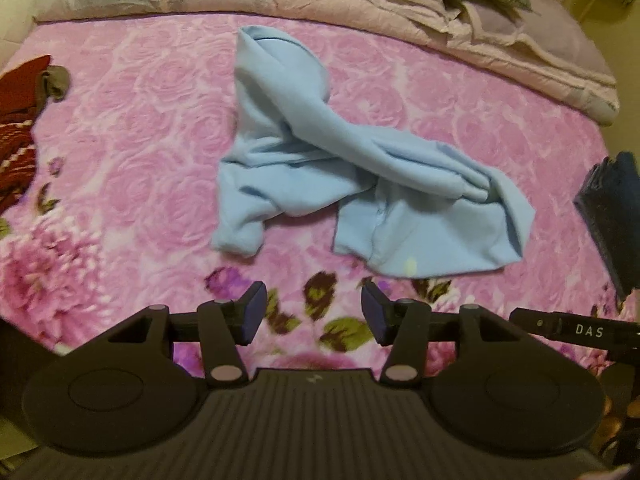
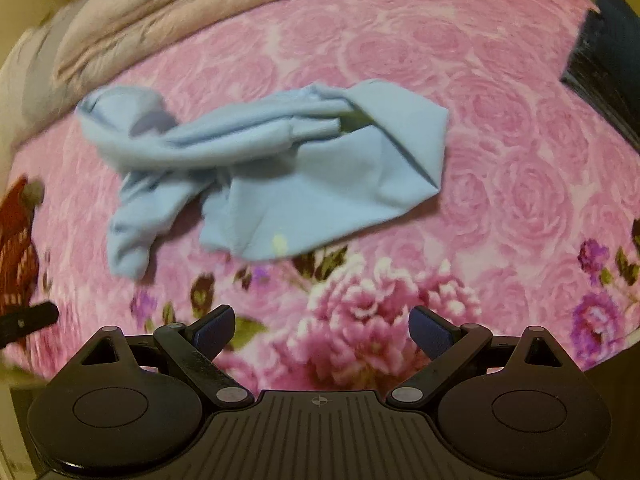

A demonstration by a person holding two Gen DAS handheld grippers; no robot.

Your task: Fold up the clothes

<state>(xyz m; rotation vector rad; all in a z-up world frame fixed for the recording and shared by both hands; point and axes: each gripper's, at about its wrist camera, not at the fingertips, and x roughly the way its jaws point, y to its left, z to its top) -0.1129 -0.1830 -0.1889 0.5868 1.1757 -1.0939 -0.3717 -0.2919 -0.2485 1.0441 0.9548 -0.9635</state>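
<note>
Cloth – a pale blue garment – lay crumpled and twisted on the pink flowered bed, not folded. Left tool and right tool hovered short of it, both wide and empty – flattening it seemed the next need

A crumpled light-blue fleece garment lies across the middle of the frame on a pink rose-patterned bed blanket. At the bottom, the black right gripper hovers with its blue-padded fingers spread apart, holding nothing. A folded dark navy cloth sits at the upper right.
</note>
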